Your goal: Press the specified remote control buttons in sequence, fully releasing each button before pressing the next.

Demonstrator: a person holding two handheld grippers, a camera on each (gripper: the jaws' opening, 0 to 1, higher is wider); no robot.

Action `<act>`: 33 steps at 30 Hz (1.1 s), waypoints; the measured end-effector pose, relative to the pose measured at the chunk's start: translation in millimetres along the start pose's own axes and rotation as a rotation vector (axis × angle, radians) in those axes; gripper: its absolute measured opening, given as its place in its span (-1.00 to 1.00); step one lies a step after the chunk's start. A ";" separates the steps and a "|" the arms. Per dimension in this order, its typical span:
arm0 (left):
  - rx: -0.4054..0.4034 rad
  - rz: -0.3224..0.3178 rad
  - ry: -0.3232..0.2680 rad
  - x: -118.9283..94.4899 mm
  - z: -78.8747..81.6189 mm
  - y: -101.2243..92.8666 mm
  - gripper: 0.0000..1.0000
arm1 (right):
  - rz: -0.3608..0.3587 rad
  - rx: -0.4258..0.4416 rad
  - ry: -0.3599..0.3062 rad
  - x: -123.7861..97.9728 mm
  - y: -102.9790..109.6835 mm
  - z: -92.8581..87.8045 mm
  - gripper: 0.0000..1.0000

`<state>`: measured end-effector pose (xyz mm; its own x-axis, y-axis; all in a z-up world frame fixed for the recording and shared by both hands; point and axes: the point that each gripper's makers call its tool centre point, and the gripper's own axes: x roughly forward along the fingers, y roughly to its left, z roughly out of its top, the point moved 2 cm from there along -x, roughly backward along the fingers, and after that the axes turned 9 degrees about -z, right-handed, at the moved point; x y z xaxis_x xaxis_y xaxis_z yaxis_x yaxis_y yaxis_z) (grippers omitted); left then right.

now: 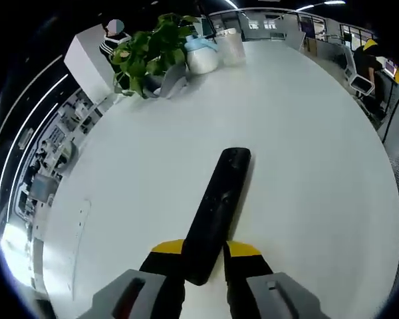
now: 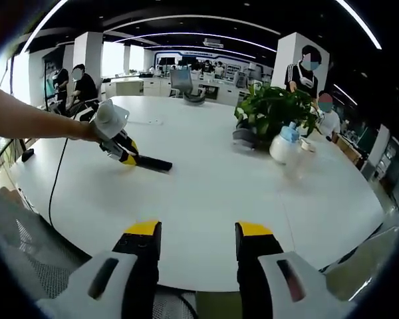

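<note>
Black remote [image 1: 216, 212] clamped between left gripper [image 1: 205, 256] jaws over white table [image 1: 306, 166], right gripper [image 2: 198, 240] spread apart, holding nothing, potted plant [image 2: 272, 106] beside white bottle [image 2: 284, 144]

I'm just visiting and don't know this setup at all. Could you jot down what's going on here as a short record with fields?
Surface: round white table
Held thing: black remote control, lying flat on the table, its near end between the left gripper jaws
Left gripper: shut on the remote control
Right gripper: open, holding nothing, above the near table edge
Far side of table: potted plant, white bottle with blue cap
Button pressing: none under way
Background: open office, people seated and standing
</note>
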<state>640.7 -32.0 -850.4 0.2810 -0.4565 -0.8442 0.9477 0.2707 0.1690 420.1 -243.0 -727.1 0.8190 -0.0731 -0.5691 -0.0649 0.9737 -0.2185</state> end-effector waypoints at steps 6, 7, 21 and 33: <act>-0.019 0.008 -0.008 -0.3 0.8 7.4 -0.57 | -0.003 0.001 0.006 0.3 -0.5 -0.9 -0.10; -0.021 0.011 -0.009 -0.2 1.3 8.1 -0.57 | -0.004 0.001 0.006 0.3 -0.8 -1.0 -0.10; -0.028 0.024 -0.012 6.6 8.5 20.0 -0.57 | -0.008 0.000 0.020 1.3 -1.5 -3.2 -0.12; -0.133 0.047 -0.057 7.3 9.0 16.5 -0.37 | -0.010 0.000 0.021 1.2 -2.0 -3.6 -0.12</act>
<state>659.7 -38.5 -849.2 0.3362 -0.4868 -0.8063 0.9059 0.4011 0.1356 419.1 -245.8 -730.2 0.8072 -0.0876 -0.5837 -0.0564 0.9730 -0.2240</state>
